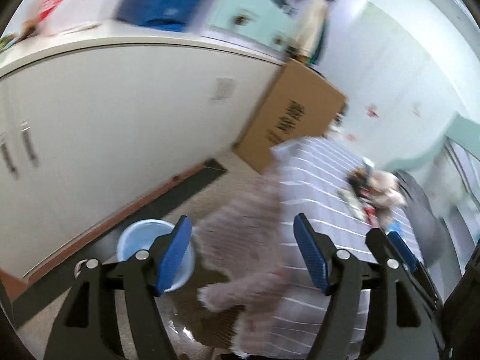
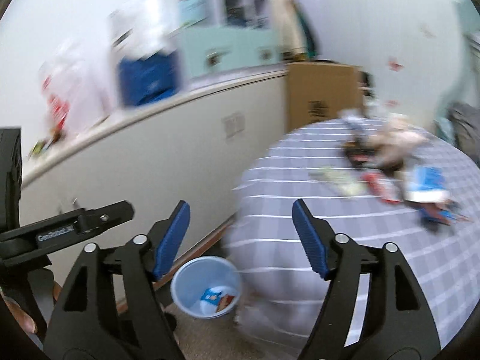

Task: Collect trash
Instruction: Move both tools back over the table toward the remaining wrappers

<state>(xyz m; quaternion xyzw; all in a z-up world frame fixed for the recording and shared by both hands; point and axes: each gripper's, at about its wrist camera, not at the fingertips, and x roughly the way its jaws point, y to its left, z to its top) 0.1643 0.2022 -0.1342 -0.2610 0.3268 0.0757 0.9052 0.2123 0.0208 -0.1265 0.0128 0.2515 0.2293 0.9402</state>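
Note:
A light blue bin (image 2: pixel 207 288) stands on the floor beside the round table; two small wrappers (image 2: pixel 217 297) lie in it. It also shows in the left wrist view (image 1: pixel 141 240). Several wrappers and scraps of trash (image 2: pixel 390 177) lie on the table's striped cloth (image 2: pixel 300 204), blurred; they also show in the left wrist view (image 1: pixel 369 192). My left gripper (image 1: pixel 243 255) is open and empty, above the table's edge. My right gripper (image 2: pixel 241 237) is open and empty, above the bin and the table's edge. The right gripper's fingers (image 1: pixel 399 249) show in the left wrist view.
A long white cabinet (image 1: pixel 105 114) runs along the left, with a blue bag (image 1: pixel 162 0) and other items on top. A cardboard box (image 1: pixel 288 111) leans at its end. A grey chair (image 1: pixel 426 210) stands behind the table. The floor is carpeted.

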